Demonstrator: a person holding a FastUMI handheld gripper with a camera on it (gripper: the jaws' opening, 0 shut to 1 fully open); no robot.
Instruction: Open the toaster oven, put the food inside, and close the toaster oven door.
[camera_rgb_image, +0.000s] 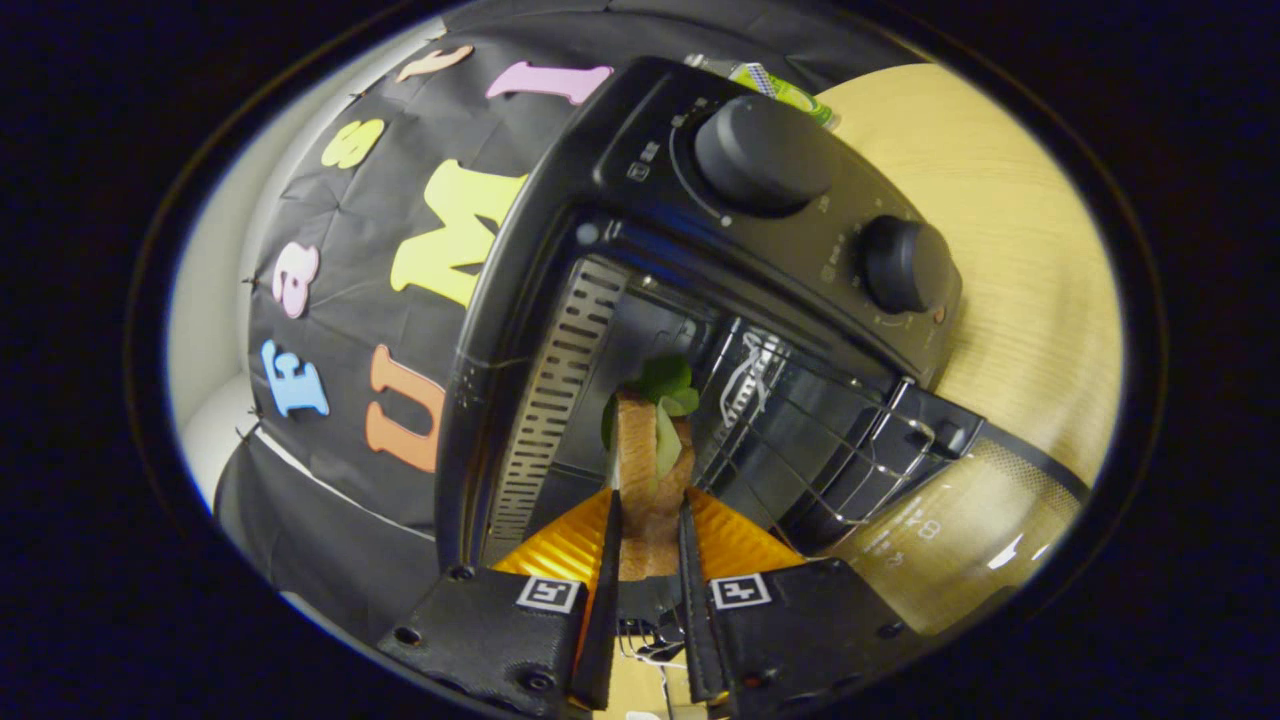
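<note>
A: Entry, left to right. Perforated metal side panel (555, 400) of the black toaster oven (640, 200) sits on the left of the cavity. The oven appears rolled in this view.

B: Gripper?

A: The gripper (648, 535) is closed most of the way, both fingers pressing the flanks of a tan bread sandwich with green leaves (648, 450). Held firmly, as far as I can judge.

B: Where is the sandwich relative to the opening?

A: Between the fingers and projecting straight ahead of them, its long axis running along the fingers toward the cavity. The leafy end leads and is at the mouth, or just inside; I cannot tell which.

B: To its right?

A: The wire rack (820, 440), slid partly outward, just beside the sandwich. Beyond it the glass door (960, 520) lies folded open over the pale wooden table (1010, 230). Two round black knobs (765, 150) sit on the control panel.

B: Judgement?

A: Door step done. Next move likely needs the sandwich lowered onto the rack wires, then release.
</note>
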